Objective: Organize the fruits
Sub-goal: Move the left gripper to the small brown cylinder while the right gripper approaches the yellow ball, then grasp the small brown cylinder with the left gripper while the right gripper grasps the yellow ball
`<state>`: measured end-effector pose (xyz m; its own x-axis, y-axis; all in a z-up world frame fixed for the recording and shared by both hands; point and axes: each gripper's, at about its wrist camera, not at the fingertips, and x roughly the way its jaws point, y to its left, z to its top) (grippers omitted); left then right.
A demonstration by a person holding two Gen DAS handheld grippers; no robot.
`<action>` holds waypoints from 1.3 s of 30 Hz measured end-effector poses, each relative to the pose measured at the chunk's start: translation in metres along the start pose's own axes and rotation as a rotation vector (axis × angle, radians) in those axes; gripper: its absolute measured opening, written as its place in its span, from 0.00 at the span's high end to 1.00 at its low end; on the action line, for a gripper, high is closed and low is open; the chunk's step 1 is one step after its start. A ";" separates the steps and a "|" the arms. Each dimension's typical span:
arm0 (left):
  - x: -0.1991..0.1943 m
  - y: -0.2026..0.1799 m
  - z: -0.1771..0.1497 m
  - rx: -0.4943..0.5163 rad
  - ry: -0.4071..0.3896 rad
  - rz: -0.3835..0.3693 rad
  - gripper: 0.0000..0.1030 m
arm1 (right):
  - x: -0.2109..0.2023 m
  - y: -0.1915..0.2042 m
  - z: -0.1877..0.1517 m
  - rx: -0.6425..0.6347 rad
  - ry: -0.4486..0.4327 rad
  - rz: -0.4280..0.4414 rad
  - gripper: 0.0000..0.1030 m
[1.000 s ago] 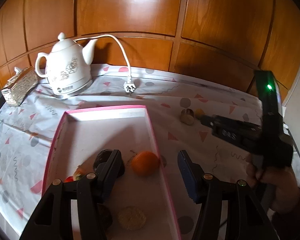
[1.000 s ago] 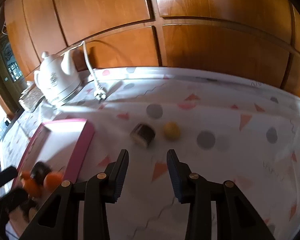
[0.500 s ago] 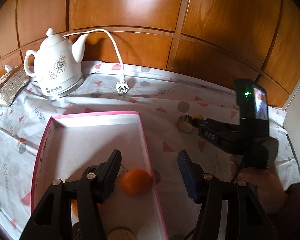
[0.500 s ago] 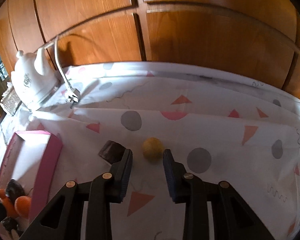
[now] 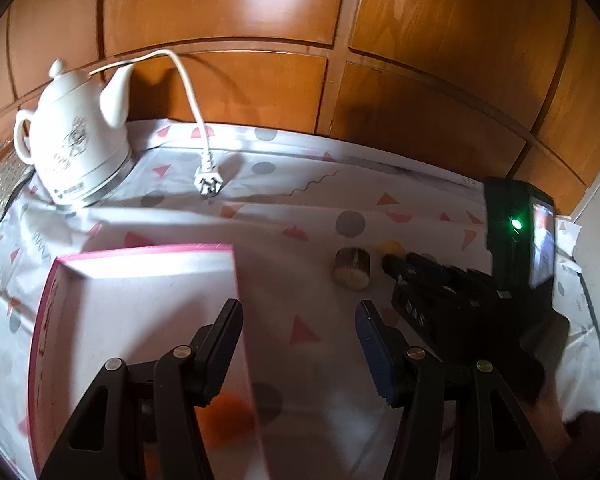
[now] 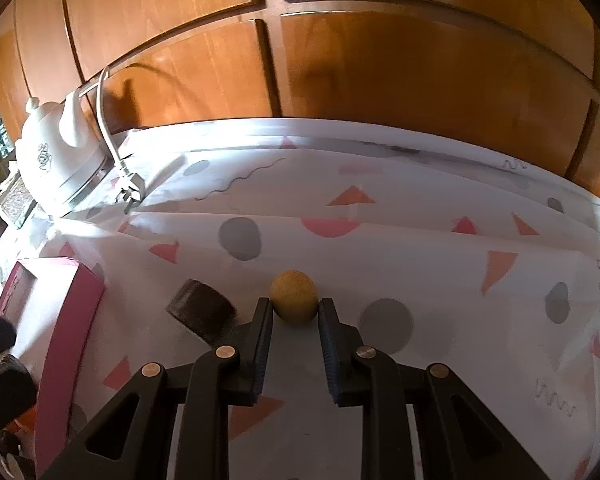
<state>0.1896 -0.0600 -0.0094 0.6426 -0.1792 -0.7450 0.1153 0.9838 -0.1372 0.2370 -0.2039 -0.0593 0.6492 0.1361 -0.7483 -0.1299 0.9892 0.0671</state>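
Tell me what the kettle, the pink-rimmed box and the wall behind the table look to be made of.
Kettle: glazed white ceramic by its look, glossy with a printed floral motif; glossy plastic cannot be ruled out. Pink-rimmed box: probably cardboard, with thin straight walls and a matte pale inside. Wall: varnished wood panels, with visible grain and a bright light reflection.

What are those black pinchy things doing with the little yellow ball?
A person is tidying fruit on a table, holding a pinching tool in each hand. The right gripper has its two fingers on either side of the small yellow fruit, ready to squeeze it, but the fruit sits on the tablecloth. A dark round piece lies just beside it. The left gripper is open and empty, hovering by the pink box, where an orange already lies.
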 end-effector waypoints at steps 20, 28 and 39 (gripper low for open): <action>0.105 -0.036 0.034 0.031 0.166 -0.062 0.48 | -0.007 -0.013 -0.006 -0.011 -0.008 -0.019 0.77; 0.082 -0.032 0.027 0.024 0.116 -0.031 0.68 | -0.016 -0.019 -0.011 0.005 -0.004 -0.034 0.77; -0.012 -0.037 -0.002 0.070 -0.027 -0.045 0.68 | -0.070 -0.037 -0.056 0.008 0.037 -0.035 0.78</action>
<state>0.1764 -0.0942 0.0031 0.6559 -0.2240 -0.7208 0.1965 0.9727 -0.1234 0.1547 -0.2531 -0.0465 0.6250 0.0993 -0.7743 -0.1013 0.9938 0.0456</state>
